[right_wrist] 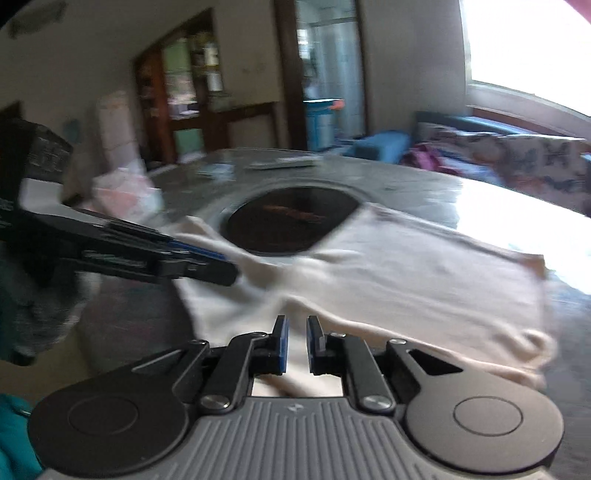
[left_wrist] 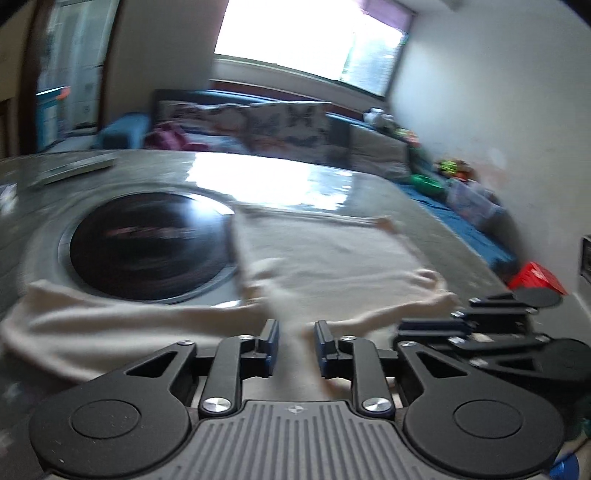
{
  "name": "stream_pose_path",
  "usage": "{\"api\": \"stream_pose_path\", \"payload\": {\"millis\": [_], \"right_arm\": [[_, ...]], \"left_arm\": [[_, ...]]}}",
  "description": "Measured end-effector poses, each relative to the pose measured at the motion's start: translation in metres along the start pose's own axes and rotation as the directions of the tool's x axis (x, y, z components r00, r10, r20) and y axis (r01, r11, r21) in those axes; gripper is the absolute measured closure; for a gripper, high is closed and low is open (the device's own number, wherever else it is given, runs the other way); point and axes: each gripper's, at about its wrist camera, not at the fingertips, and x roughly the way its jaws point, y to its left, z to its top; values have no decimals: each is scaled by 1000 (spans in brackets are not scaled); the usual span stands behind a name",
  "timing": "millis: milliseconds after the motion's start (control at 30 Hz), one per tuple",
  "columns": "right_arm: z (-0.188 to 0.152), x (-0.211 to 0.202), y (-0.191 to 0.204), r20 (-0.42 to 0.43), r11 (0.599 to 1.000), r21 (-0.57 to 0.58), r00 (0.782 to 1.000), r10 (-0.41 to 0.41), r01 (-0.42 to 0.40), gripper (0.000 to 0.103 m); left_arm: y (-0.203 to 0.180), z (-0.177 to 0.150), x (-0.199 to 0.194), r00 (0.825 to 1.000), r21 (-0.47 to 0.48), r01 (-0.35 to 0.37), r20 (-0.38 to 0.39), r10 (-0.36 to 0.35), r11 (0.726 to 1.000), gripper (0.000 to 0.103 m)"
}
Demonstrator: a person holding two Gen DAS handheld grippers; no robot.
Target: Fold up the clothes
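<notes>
Cream garment (left_wrist: 325, 258): spread on tabletop (left_wrist: 424, 206), long axis running 9 to 3 o'clock. Left gripper (left_wrist: 295, 345) and right gripper (right_wrist: 296, 341): fingers narrow, seemingly pinching its near hem at 6 o'clock.

Cream garment (left_wrist: 325, 258) flat on table, part-folded, near edge rumpled.

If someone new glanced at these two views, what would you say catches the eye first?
Probably the cream garment spread over the near part of the grey table, one corner lapping the black round inset at the table's centre. Next, the two tools: the left tool and the right tool each sit at the cloth's near edge with fabric between their fingers. Behind, a bright window glares off the tabletop.
</notes>
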Motion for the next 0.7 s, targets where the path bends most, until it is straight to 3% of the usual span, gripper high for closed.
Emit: {"api": "stream_pose_path", "payload": {"millis": [133,233,367,433,700], "right_arm": [[-13,-6,-21,-26,989,31,989,-143,144,93],[-25,-9,-34,-45,977,66,979,-199,202,93],[-43,-14,-44,-69,970,100,974,-215,221,89],[-47,-18,-44,-67,970,88,973,-222,227,84],[-45,-22,-25,-53,976,7,975,-217,218,84]], "left_arm": [[-22,1,22,996,54,83,-24,-81,995,89],[-24,1,41,996,53,73,-53,-70,996,89],[-13,-1,57,996,18,18,-86,-16,1000,93],[-9,-2,58,996,9,15,-91,-14,1000,94],[-8,-3,52,996,3,2,-88,-1,1000,93]]}}
